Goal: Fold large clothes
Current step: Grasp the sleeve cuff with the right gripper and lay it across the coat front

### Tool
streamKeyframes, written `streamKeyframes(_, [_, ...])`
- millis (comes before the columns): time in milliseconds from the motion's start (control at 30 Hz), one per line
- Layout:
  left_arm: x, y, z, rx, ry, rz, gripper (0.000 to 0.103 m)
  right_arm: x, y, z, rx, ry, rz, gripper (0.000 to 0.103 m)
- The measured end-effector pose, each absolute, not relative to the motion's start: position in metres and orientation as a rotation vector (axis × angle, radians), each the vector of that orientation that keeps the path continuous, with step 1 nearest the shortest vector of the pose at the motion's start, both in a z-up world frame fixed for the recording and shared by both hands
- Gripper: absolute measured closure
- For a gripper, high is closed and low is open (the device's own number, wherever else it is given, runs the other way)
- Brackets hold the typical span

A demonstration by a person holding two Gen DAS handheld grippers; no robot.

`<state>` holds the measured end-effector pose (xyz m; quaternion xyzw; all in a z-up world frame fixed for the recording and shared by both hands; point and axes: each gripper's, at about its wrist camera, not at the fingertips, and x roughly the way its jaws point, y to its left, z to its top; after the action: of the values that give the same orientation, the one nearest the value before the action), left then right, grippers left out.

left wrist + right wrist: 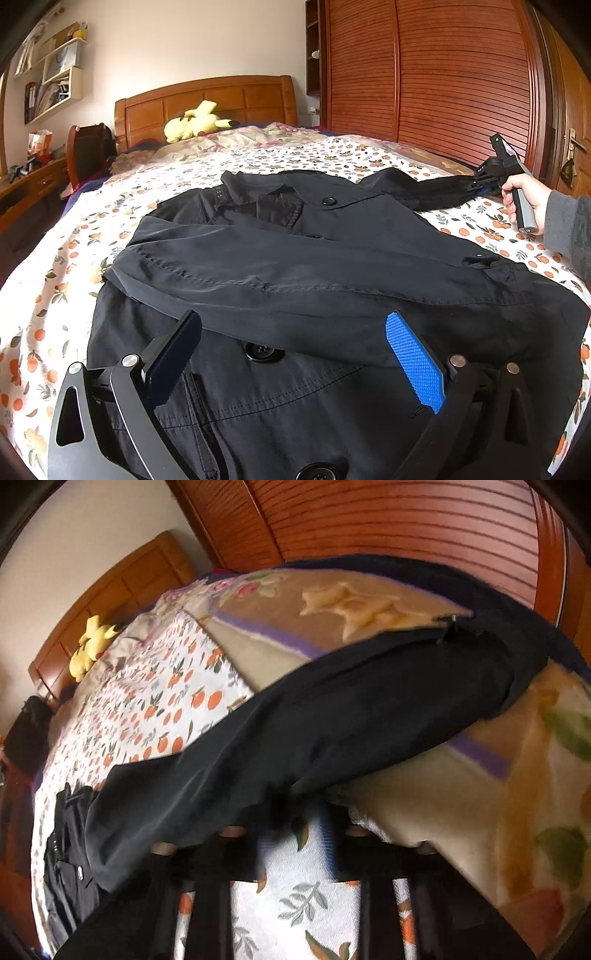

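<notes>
Bed (303, 155) with an orange-print sheet, carrying a black coat (332, 266) that lies front-up across the foot end, collar toward the wooden headboard (207, 99). A yellow plush toy (194, 123) rests against the headboard; a slatted wooden wardrobe (436, 74) stands along the bed's right edge. Wall shelves (55, 77) at the far left hold books and papers; their contents are too small to tell apart. One sleeve (295, 273) is folded across the coat's chest, lying flat over the buttoned front; the other sleeve (436, 188) stretches out toward the right edge of the bed. Right hand (524, 199), in a grey cuff, grips the handle of the right hand-held gripper (480, 182), which sits at the end of the outstretched sleeve; the right wrist view is blurred, showing black cloth (332, 716) draped across its fingers, so whether the jaws clamp the cloth cannot be told. Left hand-held gripper (295, 354) hovers over the lower coat front, jaws spread wide, holding nothing, with a large button (264, 350) between its fingers.
</notes>
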<state>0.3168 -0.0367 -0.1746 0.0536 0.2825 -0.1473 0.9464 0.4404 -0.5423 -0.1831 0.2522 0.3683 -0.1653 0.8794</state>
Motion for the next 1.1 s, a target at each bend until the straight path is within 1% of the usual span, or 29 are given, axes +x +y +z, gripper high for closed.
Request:
streamKeyframes(67, [0.317,-0.037,-0.175,0.108,0.575,-0.300,0.002,0.439,-0.528,-0.163,0.442,0.710,-0.332,0.099])
streamKeyframes(300, [0.316,-0.035,-0.174,0.104,0.570,-0.297,0.002,0.424,-0.436,-0.083,0.198,0.571,-0.108,0.100])
streamKeyframes(433, [0.314,-0.033,-0.171,0.096,0.557,-0.296,0.002,0.406,-0.374,-0.049,0.134,0.544,0.033,0.100])
streamKeyframes(567, [0.309,-0.027,-0.166,0.078,0.542,-0.299,0.002,0.387,-0.307,-0.031,0.049,0.544,0.169,0.100])
streamKeyframes(800, [0.302,-0.018,-0.160,0.073,0.544,-0.294,0.002,0.370,-0.227,-0.049,-0.055,0.635,0.290,0.099])
streamKeyframes(1033, [0.290,-0.001,-0.153,0.065,0.532,-0.278,0.002,0.354,-0.190,-0.096,-0.067,0.781,0.313,0.099])
streamKeyframes(1067, [0.288,0.001,-0.152,0.065,0.531,-0.275,0.002,0.354,-0.187,-0.103,-0.070,0.799,0.311,0.097])
streamKeyframes(1100, [0.287,0.002,-0.151,0.065,0.529,-0.272,0.002,0.352,-0.184,-0.109,-0.075,0.814,0.309,0.093])
